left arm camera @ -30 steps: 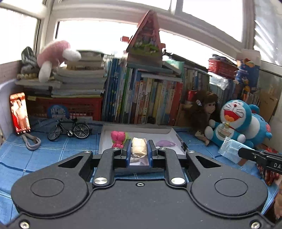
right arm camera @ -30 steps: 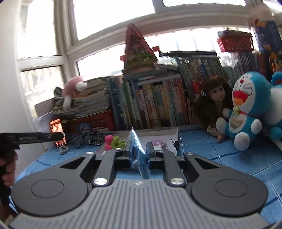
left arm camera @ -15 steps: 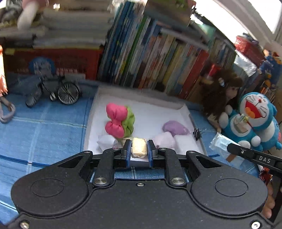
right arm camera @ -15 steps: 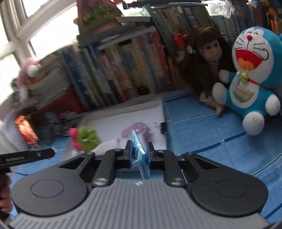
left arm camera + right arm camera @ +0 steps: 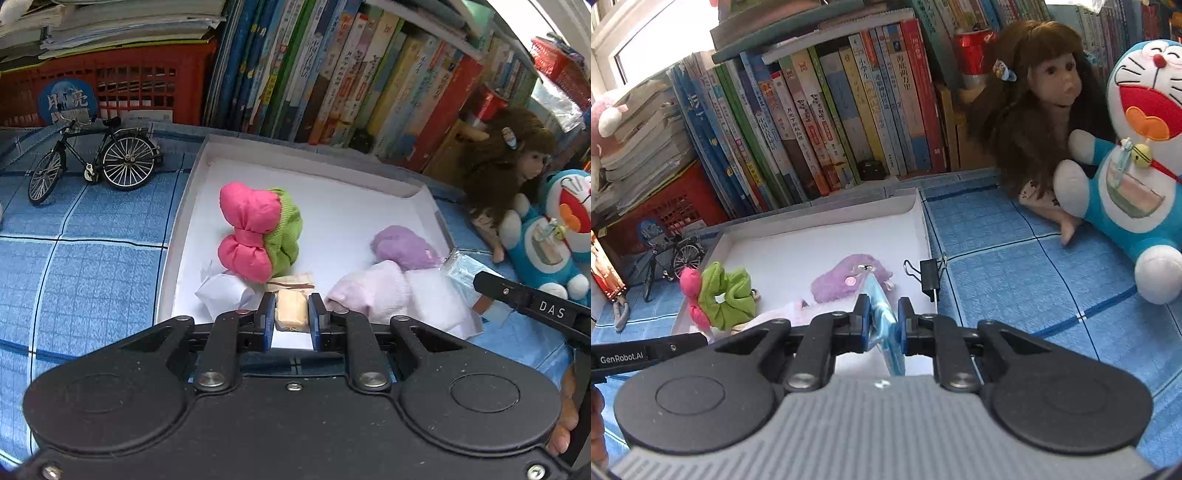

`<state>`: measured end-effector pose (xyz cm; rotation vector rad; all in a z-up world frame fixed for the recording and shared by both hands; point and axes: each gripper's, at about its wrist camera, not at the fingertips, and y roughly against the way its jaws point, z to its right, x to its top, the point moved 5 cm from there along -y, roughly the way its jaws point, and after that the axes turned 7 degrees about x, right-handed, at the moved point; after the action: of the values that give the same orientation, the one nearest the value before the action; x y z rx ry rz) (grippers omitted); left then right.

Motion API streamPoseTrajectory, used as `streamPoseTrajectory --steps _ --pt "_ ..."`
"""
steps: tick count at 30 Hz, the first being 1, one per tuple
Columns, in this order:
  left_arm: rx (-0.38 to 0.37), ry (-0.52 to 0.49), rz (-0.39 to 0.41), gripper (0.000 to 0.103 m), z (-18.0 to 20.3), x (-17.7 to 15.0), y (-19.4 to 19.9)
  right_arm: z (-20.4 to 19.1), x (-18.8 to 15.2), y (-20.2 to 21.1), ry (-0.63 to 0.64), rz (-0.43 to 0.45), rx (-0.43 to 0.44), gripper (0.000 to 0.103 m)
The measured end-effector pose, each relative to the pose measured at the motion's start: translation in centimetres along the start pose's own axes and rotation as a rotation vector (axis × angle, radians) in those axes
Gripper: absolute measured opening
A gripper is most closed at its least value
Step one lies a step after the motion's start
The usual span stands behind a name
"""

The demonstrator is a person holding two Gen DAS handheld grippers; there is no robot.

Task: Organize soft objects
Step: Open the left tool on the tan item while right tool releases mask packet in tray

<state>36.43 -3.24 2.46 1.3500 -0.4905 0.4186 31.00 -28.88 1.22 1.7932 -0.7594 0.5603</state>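
A shallow white tray [image 5: 369, 177] [image 5: 827, 229] lies on the blue checked cloth. In it are a pink and green scrunchie [image 5: 258, 232] [image 5: 720, 295], a purple fluffy piece [image 5: 402, 243] [image 5: 842, 280], a pale pink soft cloth [image 5: 373, 291] and crumpled white paper [image 5: 225, 291]. My left gripper [image 5: 291, 314] is shut on a small cream wrapped pack [image 5: 291, 310], low over the tray's near edge. My right gripper [image 5: 881, 325] is shut on a clear packet with a blue mask [image 5: 884, 325] [image 5: 465, 269], above the tray's near right side.
A row of books [image 5: 351, 74] and a red crate [image 5: 110, 81] stand behind the tray. A model bicycle [image 5: 96, 158] is to its left, a doll [image 5: 1045, 107] and a blue plush cat [image 5: 1137, 155] to its right. A black binder clip [image 5: 929, 277] sits at the tray's right edge.
Both grippers have moved forward and tipped down toward the tray, each keeping its hold. The window has left the view and the tray now looms large.
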Motion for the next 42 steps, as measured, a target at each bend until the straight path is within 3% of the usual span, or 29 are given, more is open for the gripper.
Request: streamPoseTrajectory --steps 14,20,25,28,31,32,35,42 --pt "0.044 -0.023 -0.006 0.018 -0.2 0.5 -2.8 0.4 0.6 -2.1 -0.051 -0.010 0.038 0.020" --pt "0.035 -0.020 -0.016 0.018 -0.2 0.7 -2.9 1.0 1.0 -2.5 -0.082 -0.027 -0.009 0.021" --pt "0.029 -0.010 -0.012 0.026 -0.2 0.8 -2.7 1.5 0.3 -3.2 -0.121 -0.090 -0.037 0.024" --pt "0.029 -0.012 -0.006 0.029 -0.1 0.9 -2.4 1.3 -0.4 -4.0 -0.140 -0.139 -0.013 0.025" --pt "0.029 -0.017 0.000 0.033 -0.1 0.9 -2.0 0.8 -0.6 -4.0 -0.137 -0.139 0.002 0.032" --pt "0.030 -0.019 0.003 0.034 -0.1 1.0 -1.9 0.7 -0.6 -3.9 -0.134 -0.137 0.003 0.043" --pt "0.031 -0.017 0.011 0.036 -0.2 1.1 -1.4 0.5 -0.4 -3.4 -0.125 -0.128 0.019 0.053" --pt "0.052 -0.045 0.035 0.043 0.0 0.9 -0.4 -0.7 0.0 -2.4 -0.061 -0.118 0.039 0.064"
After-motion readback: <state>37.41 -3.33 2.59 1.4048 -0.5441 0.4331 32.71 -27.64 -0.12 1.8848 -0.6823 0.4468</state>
